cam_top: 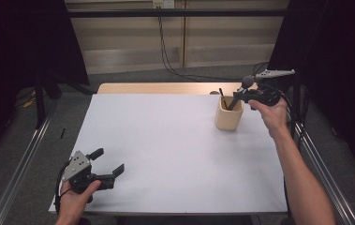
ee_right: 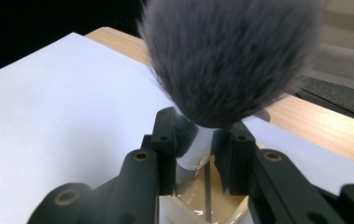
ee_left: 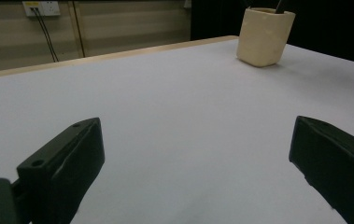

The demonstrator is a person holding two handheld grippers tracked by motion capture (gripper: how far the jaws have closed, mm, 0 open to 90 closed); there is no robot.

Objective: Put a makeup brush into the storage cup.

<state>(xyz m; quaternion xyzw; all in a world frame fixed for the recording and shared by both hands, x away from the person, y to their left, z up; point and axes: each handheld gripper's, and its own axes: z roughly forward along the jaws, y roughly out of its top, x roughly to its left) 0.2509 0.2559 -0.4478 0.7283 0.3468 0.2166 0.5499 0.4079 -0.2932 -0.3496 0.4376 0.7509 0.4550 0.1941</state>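
At the table's back right stands a cream cup [cam_top: 228, 116] with a thin black stick [cam_top: 222, 97] in it. Over its rim my right gripper [cam_top: 239, 97] is shut on a makeup brush [cam_top: 247, 82], handle slanting down into the cup. The right gripper view has the brush's grey bristle head [ee_right: 226, 56] up close. My right gripper [ee_right: 201, 149] pinches its silver collar above the cup [ee_right: 221, 212]. Near the front left corner my left gripper [cam_top: 109, 161] rests open with nothing in it. The left gripper view shows my left gripper [ee_left: 193, 154] with jaws wide apart and the cup [ee_left: 264, 37] far off.
A white sheet [cam_top: 166, 140] covers the table, and a strip of bare wood [cam_top: 156, 88] shows along the far edge. Black cables [cam_top: 166, 51] hang down the back wall. Metal rails [cam_top: 20, 159] run along the floor on both sides.
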